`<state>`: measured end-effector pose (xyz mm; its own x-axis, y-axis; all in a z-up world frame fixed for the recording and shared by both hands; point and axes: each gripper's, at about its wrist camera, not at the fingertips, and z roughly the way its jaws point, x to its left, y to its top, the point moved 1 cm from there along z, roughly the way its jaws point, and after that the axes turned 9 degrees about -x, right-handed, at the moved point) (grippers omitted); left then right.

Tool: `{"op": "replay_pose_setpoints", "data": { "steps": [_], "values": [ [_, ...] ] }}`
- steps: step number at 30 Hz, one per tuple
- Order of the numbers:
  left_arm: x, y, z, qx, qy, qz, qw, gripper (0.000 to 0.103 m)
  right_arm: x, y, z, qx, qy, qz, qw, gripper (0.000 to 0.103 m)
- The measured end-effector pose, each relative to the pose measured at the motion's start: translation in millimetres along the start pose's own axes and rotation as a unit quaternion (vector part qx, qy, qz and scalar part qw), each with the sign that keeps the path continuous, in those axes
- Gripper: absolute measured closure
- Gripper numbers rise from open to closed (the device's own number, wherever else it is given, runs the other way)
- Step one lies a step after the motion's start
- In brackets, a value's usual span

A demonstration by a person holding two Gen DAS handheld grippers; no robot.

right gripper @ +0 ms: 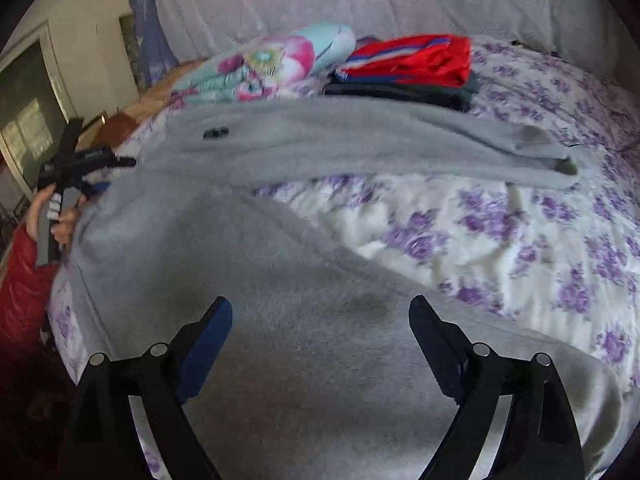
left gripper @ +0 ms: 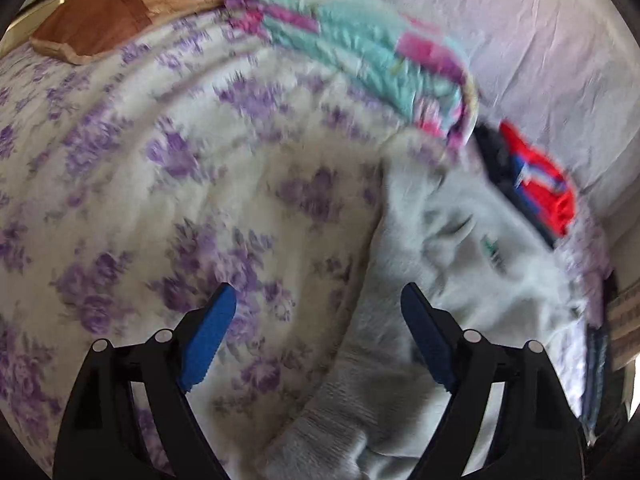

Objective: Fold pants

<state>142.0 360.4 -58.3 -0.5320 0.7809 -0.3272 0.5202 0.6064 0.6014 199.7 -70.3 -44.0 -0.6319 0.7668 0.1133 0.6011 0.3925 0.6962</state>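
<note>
Right wrist view | pants (right gripper: 320, 240) spread flat on bed (right gripper: 520, 240) | my right gripper (right gripper: 320, 340) and left gripper (left gripper: 318, 320) both spread, empty, poised to pinch.

A bed (right gripper: 460, 236) in purple-flowered cover bears grey pants (right gripper: 304, 280); folded clothes (right gripper: 408, 68); a quilt (right gripper: 260, 64).

No readable text anywhere, small dark logo on grey pants (right gripper: 216, 133) too blurred to read
</note>
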Motion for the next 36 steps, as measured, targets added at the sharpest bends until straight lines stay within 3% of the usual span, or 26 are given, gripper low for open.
{"op": "replay_pose_setpoints", "data": {
  "steps": [1,3,5,9,13,16,19,22,26,31,33,36],
  "values": [
    [-0.1,-4.6,2.5,-0.007,0.007,0.017,0.9998,0.021,2.4,-6.5,14.3,0.026,-0.007,-0.008,1.000,0.009],
    [0.2,-12.9,0.4,-0.032,0.018,0.060,0.9975,0.019,9.5,-10.8,18.5,0.018,-0.006,-0.036,0.999,0.003],
    [9.3,-10.8,-6.9,-0.033,0.018,0.048,0.9981,0.021,14.1,-3.8,16.4,0.030,-0.007,-0.055,0.998,0.003],
    [17.8,28.4,-18.0,-0.039,-0.047,-0.012,0.9981,0.021,9.4,39.3,-0.8,-0.020,0.035,-0.050,0.998,0.003],
    [-4.9,71.3,14.4,-0.035,-0.075,0.032,0.9961,0.020,-14.3,74.2,-6.9,-0.097,0.076,0.007,0.992,0.003],
    [-11.6,81.1,50.6,-0.005,-0.124,0.012,0.9922,0.021,-34.0,79.9,5.5,-0.095,0.104,0.056,0.988,0.003],
    [-11.5,78.2,69.6,0.003,-0.147,0.012,0.9891,0.027,-41.8,85.0,15.9,-0.066,0.072,0.052,0.994,0.003],
    [-2.7,72.4,74.9,0.015,-0.175,-0.013,0.9843,0.034,-45.4,96.8,19.4,-0.078,0.047,0.033,0.995,0.003],
    [-7.3,68.6,72.4,0.017,-0.200,-0.002,0.9796,0.051,-52.5,127.1,39.4,-0.095,0.030,-0.002,0.995,0.003],
    [-24.7,61.7,63.2,-0.017,-0.172,0.057,0.9833,0.058,-64.9,163.2,86.7,-0.078,-0.018,-0.078,0.994,0.004],
    [-24.1,62.8,59.5,-0.028,-0.179,0.061,0.9816,0.062,-69.1,173.3,103.4,-0.070,-0.028,-0.105,0.992,0.009],
    [-20.2,65.5,57.9,-0.032,-0.195,0.053,0.9790,0.063,-72.8,189.0,128.1,-0.052,-0.030,-0.157,0.986,0.028]
  ]
}}
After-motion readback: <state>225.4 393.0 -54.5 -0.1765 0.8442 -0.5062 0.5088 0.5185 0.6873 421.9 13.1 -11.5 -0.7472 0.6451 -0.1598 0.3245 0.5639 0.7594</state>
